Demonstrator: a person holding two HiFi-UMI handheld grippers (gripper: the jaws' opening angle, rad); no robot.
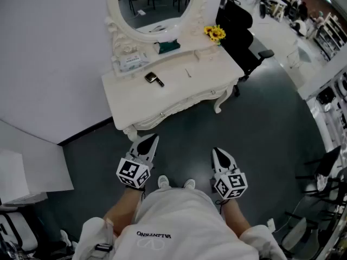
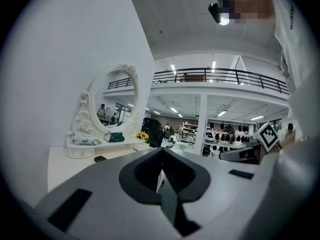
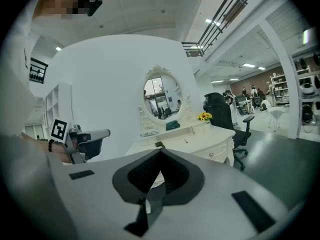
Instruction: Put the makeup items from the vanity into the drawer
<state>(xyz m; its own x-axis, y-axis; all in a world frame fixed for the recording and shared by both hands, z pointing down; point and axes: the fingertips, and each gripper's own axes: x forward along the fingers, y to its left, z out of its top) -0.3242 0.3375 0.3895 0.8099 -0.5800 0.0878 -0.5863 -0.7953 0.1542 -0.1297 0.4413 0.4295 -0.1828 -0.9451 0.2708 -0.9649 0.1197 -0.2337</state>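
Note:
The white vanity (image 1: 135, 99) stands a step ahead of me, its front drawer (image 1: 171, 111) closed. On its top lie a small black makeup item (image 1: 154, 79) and a thin pale stick (image 1: 188, 72). Both grippers hang low in front of my waist, well short of the vanity. My left gripper (image 1: 150, 140) is shut with nothing in it, and so is my right gripper (image 1: 217, 152). The right gripper view shows the black item (image 3: 159, 144) and the stick (image 3: 186, 141) on the vanity (image 3: 200, 143). In the left gripper view the black item (image 2: 100, 159) sits at the far left.
An oval mirror (image 1: 154, 7) rises behind the vanity top, with a white box (image 1: 130, 62), a teal box (image 1: 168, 46) and sunflowers (image 1: 215, 33) along its base. A black office chair (image 1: 241, 37) stands at the vanity's right. A white wall runs along the left.

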